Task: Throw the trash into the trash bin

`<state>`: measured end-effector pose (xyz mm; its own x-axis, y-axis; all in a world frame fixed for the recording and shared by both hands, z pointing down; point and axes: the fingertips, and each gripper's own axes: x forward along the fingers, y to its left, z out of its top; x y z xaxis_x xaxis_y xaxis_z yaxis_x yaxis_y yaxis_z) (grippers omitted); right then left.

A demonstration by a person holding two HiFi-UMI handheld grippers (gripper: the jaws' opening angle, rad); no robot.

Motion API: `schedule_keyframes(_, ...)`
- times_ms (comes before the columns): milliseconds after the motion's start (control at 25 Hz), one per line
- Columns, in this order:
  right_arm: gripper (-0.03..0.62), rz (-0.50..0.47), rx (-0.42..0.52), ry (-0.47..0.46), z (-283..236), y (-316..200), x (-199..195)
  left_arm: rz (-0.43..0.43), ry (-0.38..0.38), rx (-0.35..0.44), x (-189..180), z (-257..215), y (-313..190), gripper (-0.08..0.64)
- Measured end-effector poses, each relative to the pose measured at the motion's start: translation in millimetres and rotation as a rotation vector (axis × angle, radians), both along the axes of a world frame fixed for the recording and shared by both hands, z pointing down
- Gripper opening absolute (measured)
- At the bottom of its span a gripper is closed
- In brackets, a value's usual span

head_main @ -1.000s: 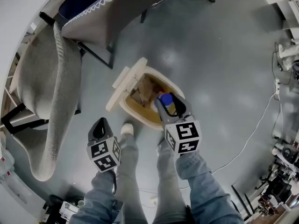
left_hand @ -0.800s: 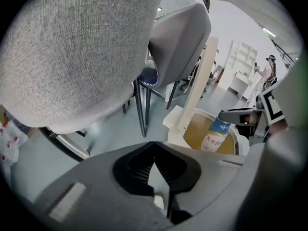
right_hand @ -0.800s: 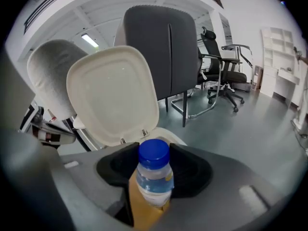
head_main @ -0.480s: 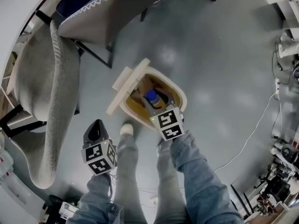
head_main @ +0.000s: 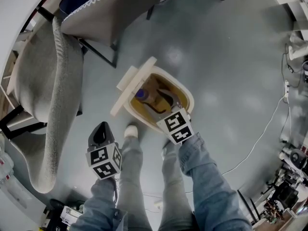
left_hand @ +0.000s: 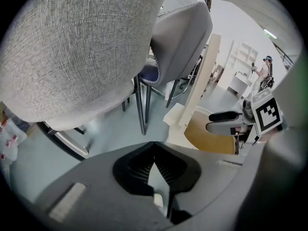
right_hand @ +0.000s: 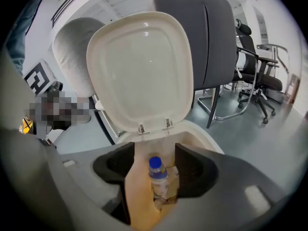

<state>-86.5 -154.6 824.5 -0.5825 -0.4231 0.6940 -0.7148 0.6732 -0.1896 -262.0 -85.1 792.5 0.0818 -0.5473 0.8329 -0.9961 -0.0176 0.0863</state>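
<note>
Though free of right gripper (right_hand: 154,168), bottle (right_hand: 158,186) lengthwise along it, cap toward lid (right_hand: 139,66)

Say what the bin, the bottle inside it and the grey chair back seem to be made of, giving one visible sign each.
Bin: likely moulded plastic, cream, smooth with a soft sheen on the lid.
Bottle: probably clear thin plastic with a blue cap; its body is see-through.
Chair back: woven fabric upholstery, matt grey, with a visible weave.
</note>
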Motion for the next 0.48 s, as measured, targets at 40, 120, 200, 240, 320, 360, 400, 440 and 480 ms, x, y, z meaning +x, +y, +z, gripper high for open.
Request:
schedule_keyframes(40,0.265,0.006,-0.001,-0.002,-1,1,3,0.000,0.000,0.001,0,0,0,0.009)
schedule_keyframes(120,0.265,0.015,-0.001,-0.002,-5,2,9,0.000,-0.001,0.003,2,-2,0,0.009)
schedule_keyframes(200,0.265,0.016,0.002,-0.001,-9,4,15,0.000,-0.001,0.005,4,-4,1,0.009)
schedule_keyframes(240,0.265,0.015,0.004,-0.001,-11,4,17,0.001,-0.001,0.007,5,-4,1,0.009)
schedule_keyframes(320,0.265,0.013,0.009,-0.005,-14,5,19,0.003,-0.001,0.010,7,-3,1,0.009)
schedule_keyframes(360,0.265,0.015,0.013,-0.008,-16,4,20,0.003,0.000,0.011,8,-3,1,0.009)
schedule_keyframes(400,0.265,0.018,0.016,-0.014,-19,4,20,0.004,0.000,0.013,9,-3,1,0.009)
schedule_keyframes(440,0.265,0.023,0.020,-0.020,-22,4,21,0.003,0.001,0.015,10,-3,1,0.009)
schedule_keyframes(480,0.265,0.030,0.024,-0.026,-26,4,22,0.002,0.002,0.018,12,-4,1,0.009)
